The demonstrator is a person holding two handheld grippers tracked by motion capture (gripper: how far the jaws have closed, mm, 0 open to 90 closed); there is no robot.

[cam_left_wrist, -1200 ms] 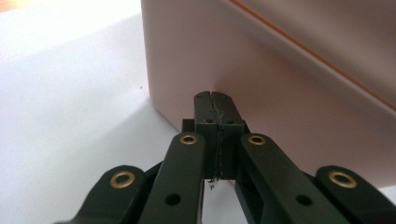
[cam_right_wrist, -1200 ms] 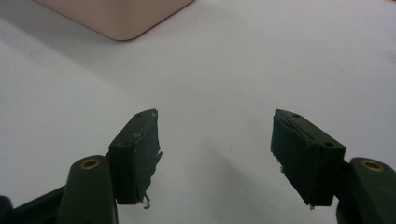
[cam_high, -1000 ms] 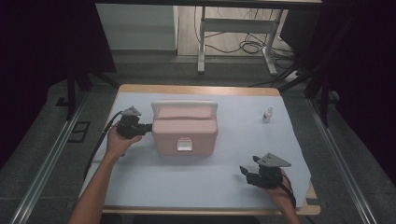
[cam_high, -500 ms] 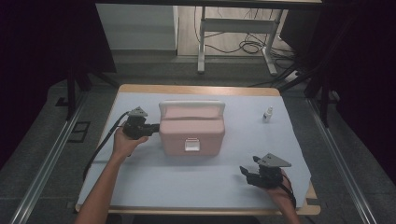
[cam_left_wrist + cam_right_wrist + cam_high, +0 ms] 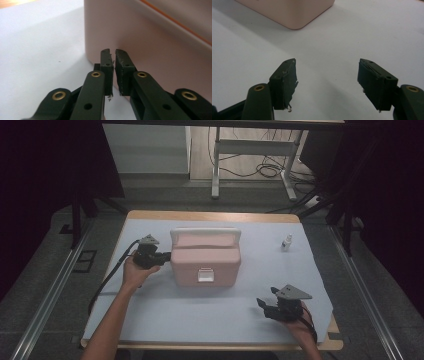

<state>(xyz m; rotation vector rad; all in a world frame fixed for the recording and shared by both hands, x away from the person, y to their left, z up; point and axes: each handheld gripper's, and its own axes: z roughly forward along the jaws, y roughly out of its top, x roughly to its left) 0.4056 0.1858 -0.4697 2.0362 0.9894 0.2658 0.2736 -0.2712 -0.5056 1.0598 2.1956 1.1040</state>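
Pink box (image 5: 205, 262) sits mid-table on the white sheet (image 5: 165, 315), the left gripper (image 5: 159, 257) nearly clenched on nothing, just closing, tips against its left wall, while the right gripper (image 5: 264, 306) rests released, near right.

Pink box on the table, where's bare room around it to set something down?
Widest free patch: the white mat in front of the pink box, between it and the right gripper. Also free: between the box and the small bottle. Crowded: the box's left side, where the left gripper sits against it.
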